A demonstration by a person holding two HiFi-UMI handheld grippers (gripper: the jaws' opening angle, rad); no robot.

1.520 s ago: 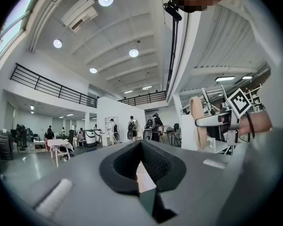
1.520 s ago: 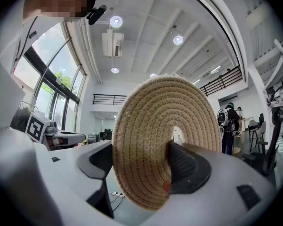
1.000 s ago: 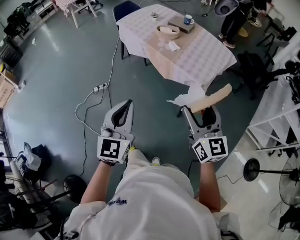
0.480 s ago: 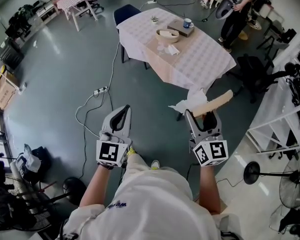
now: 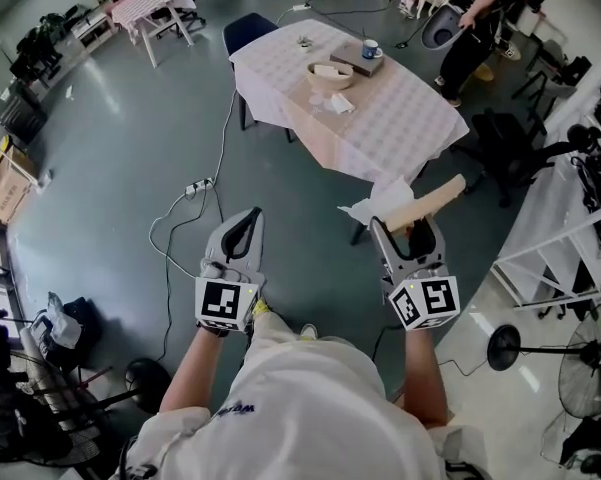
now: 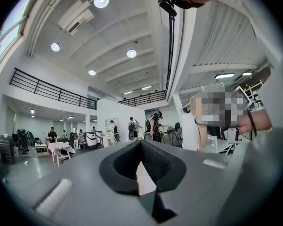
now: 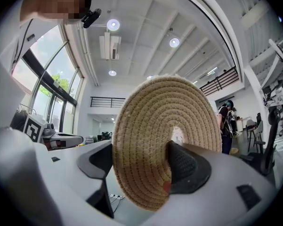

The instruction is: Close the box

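A round woven straw lid point(image 5: 426, 201) sticks out tilted from my right gripper point(image 5: 407, 226), which is shut on its edge. In the right gripper view the lid point(image 7: 155, 126) fills the middle, clamped between the two dark pads of my right gripper point(image 7: 153, 166). The matching woven box point(image 5: 329, 74) stands open on the far table point(image 5: 405, 113), well ahead of both grippers. My left gripper point(image 5: 251, 214) hangs at the same height on the left, shut and with nothing in it; in its own view the left gripper point(image 6: 141, 147) shows its tips touching.
On the table, a blue mug point(image 5: 371, 44) stands on a flat grey box point(image 5: 354, 56). A blue chair point(image 5: 250, 23) is behind the table. A power strip and cable point(image 5: 198, 179) lie on the floor. White shelving point(image 5: 560, 238) and a fan point(image 5: 588, 368) line the right. A person point(image 5: 472, 23) stands at the back.
Both grippers stay about where they were, the lid still held in the right one. The person at the back right has shifted, and the table has drifted slightly in the view.
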